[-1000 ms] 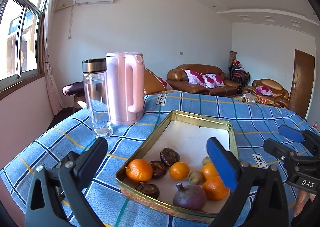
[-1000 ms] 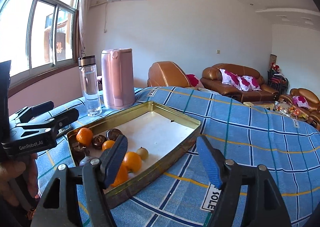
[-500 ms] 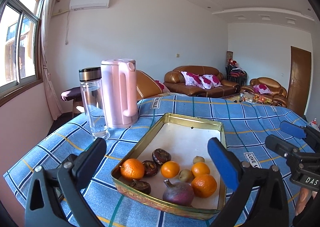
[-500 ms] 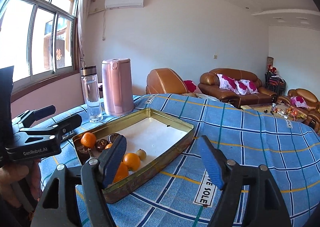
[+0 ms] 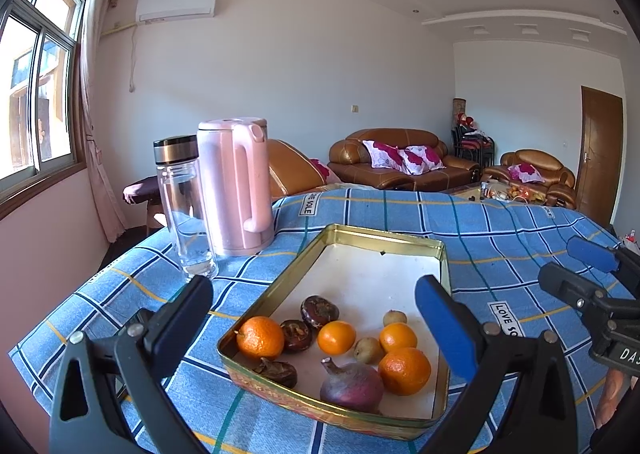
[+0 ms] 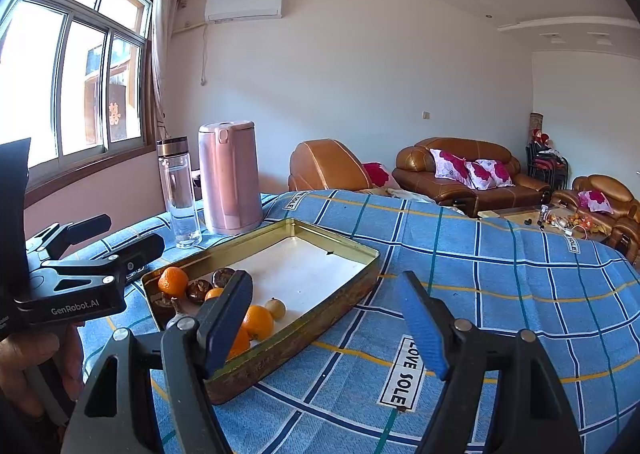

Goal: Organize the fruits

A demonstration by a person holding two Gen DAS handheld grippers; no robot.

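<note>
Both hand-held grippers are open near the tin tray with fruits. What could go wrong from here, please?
1. The fruits lie crowded at the near end of the tin tray. The left hand-held gripper, closing on one orange, may push its neighbours or squash a soft dark fruit.
2. The glass bottle and pink kettle stand near the tray's left side; a wide swing could knock them over.
3. The right hand-held gripper is close to the left one; they may collide.
</note>
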